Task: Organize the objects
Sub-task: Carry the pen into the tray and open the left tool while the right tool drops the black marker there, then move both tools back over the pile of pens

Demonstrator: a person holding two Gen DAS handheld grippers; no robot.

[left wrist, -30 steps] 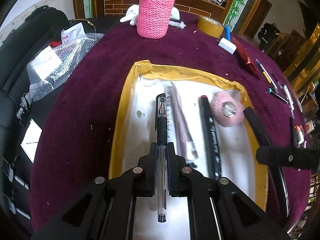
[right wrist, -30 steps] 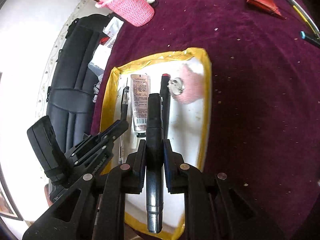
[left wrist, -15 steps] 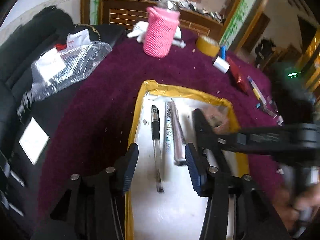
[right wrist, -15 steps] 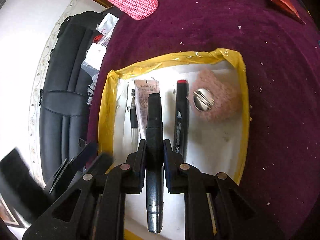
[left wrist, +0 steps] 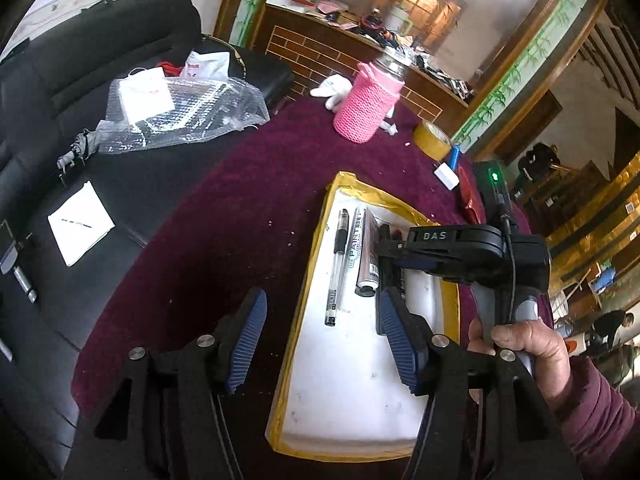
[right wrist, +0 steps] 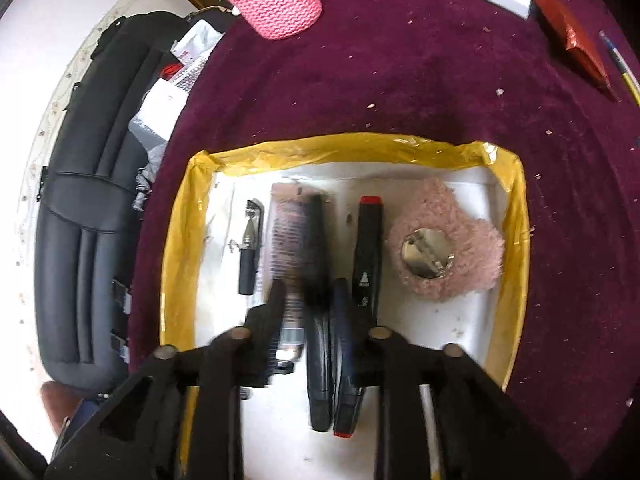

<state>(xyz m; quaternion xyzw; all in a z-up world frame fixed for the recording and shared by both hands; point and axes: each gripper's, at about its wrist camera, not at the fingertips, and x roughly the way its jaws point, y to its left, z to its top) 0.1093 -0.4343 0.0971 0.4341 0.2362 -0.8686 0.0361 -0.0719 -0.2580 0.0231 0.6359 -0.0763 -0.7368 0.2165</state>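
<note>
A white tray with a yellow rim point(left wrist: 308, 280) lies on the maroon tablecloth. In it lie a black gel pen point(left wrist: 338, 264) and a silver paint marker point(left wrist: 362, 252). My left gripper point(left wrist: 320, 342) hangs above the tray's near left edge, its jaws opening with nothing between them. My right gripper point(right wrist: 310, 292) points down into the tray point(right wrist: 172, 264), jaws opening. A thick black pen point(right wrist: 318, 320) is loose between them, leaning by the right finger. Beside it lie a red-capped black marker point(right wrist: 368, 248) and a pink fuzzy pad with a metal centre point(right wrist: 440, 248). The right gripper point(left wrist: 387, 264) shows in the left wrist view.
A pink knitted cup sleeve point(left wrist: 366, 108), a yellow tape roll point(left wrist: 434, 140) and a white eraser point(left wrist: 446, 175) stand beyond the tray. A red packet point(right wrist: 576, 44) lies at the far right. Bubble wrap point(left wrist: 180, 112) rests on the black sofa. A person's hand point(left wrist: 524, 344) grips the right handle.
The left gripper let go of the gel pen in the tray, opened and drew back upward and left. The right gripper carried the thick black pen lower into the tray and its jaws parted.
</note>
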